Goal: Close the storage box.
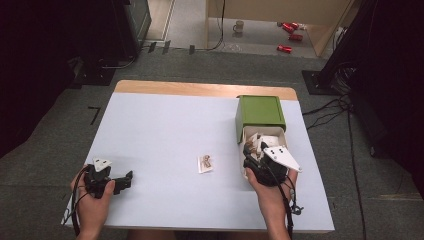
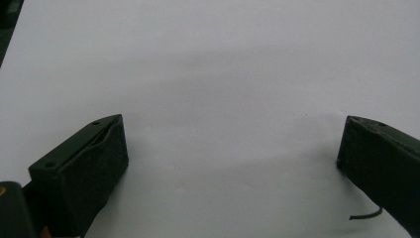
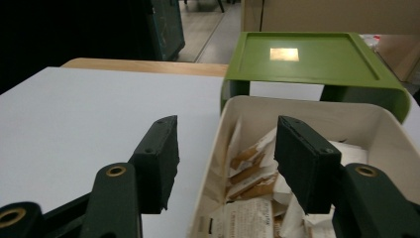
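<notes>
A green box (image 1: 260,111) stands at the table's right, with its white drawer (image 1: 280,132) pulled out toward me. Several small paper packets (image 3: 250,173) lie in the drawer (image 3: 307,111). My right gripper (image 1: 252,149) hovers open at the drawer's near left corner; in the right gripper view (image 3: 225,158) one jaw stands outside the drawer's left wall and the other inside, over the packets. One packet (image 1: 205,163) lies alone on the table's middle. My left gripper (image 1: 127,178) rests open low over the bare white table (image 2: 208,74) at the near left, holding nothing (image 2: 233,148).
The white tabletop (image 1: 165,130) has a wooden strip along its far edge. Grey carpet surrounds it, with cables (image 1: 327,112) at the right. Beyond, a mug (image 1: 239,26) and red cans (image 1: 290,31) lie on the floor.
</notes>
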`<act>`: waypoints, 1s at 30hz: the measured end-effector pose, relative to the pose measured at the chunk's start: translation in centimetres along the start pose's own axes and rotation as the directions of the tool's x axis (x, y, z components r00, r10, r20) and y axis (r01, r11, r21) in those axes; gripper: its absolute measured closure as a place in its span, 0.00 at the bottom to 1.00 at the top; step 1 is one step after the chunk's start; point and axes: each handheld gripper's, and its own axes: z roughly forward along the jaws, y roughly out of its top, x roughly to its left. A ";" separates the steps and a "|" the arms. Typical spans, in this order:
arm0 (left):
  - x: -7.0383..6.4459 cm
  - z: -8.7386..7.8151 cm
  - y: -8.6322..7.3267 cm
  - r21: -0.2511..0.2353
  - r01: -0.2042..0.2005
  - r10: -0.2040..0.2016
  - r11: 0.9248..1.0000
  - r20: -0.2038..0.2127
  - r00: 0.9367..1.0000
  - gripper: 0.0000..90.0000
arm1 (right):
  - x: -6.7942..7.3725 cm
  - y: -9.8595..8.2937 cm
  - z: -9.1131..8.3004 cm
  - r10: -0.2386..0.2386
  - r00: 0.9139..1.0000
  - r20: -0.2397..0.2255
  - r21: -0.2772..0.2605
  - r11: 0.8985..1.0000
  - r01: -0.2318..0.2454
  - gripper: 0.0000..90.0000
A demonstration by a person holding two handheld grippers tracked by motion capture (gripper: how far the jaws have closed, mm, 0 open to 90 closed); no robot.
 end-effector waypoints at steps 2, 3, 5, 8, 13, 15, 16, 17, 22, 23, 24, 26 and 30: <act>0.0 0.0 0.0 0.000 0.000 0.000 1.000 0.000 1.000 0.00 | -0.6 -0.1 -0.1 0.002 1.000 0.013 -0.002 1.000 -0.002 0.48; 0.0 0.0 0.0 0.000 0.000 0.000 1.000 0.000 1.000 0.00 | -0.9 -0.1 -0.2 0.001 1.000 0.023 -0.003 1.000 -0.001 0.49; 0.0 0.0 0.0 0.001 -0.001 0.001 1.000 0.000 1.000 0.00 | -1.5 -0.2 -0.3 0.006 0.999 0.036 0.000 1.000 -0.006 0.49; 0.0 0.0 0.0 0.000 0.000 0.000 1.000 0.000 1.000 0.00 | -2.6 -0.4 -0.7 0.015 0.998 0.060 0.002 1.000 -0.015 0.49; 0.0 0.0 0.0 -0.001 0.001 -0.001 1.000 0.000 1.000 0.00 | -4.4 -0.6 -1.2 0.025 0.995 0.101 0.001 1.000 -0.025 0.49; 0.0 0.0 0.0 -0.001 0.001 -0.001 1.000 0.000 1.000 0.00 | -5.2 -0.8 -1.4 0.029 0.992 0.123 0.003 1.000 -0.030 0.49; 0.0 0.0 0.0 -0.001 0.001 -0.001 1.000 0.000 1.000 0.00 | -5.6 -0.8 -1.5 0.029 0.991 0.130 0.005 1.000 -0.030 0.49; 0.0 0.0 0.0 -0.001 0.001 -0.001 1.000 0.000 1.000 0.00 | -5.8 -0.9 -1.6 0.033 0.990 0.136 0.006 0.999 -0.034 0.49; 0.0 0.0 0.0 -0.001 0.000 0.000 1.000 0.000 1.000 0.00 | -7.5 -1.5 -2.0 0.041 0.985 0.170 0.021 0.999 -0.045 0.50; 0.0 0.0 0.0 -0.001 0.001 -0.001 1.000 0.000 1.000 0.00 | -7.8 -1.7 -2.0 0.043 0.983 0.176 0.025 0.999 -0.048 0.50; 0.0 0.0 0.0 -0.001 0.001 -0.001 1.000 -0.001 1.000 0.00 | -8.1 -1.8 -2.1 0.046 0.983 0.180 0.028 0.998 -0.052 0.50; 0.0 0.0 0.0 -0.001 0.001 -0.001 1.000 -0.001 1.000 0.00 | -8.5 -2.0 -2.1 0.051 0.982 0.181 0.030 0.998 -0.058 0.51; 0.0 0.0 0.0 -0.001 0.001 -0.001 1.000 -0.001 1.000 0.00 | -9.2 -2.5 -2.2 0.054 0.982 0.183 0.041 0.997 -0.062 0.58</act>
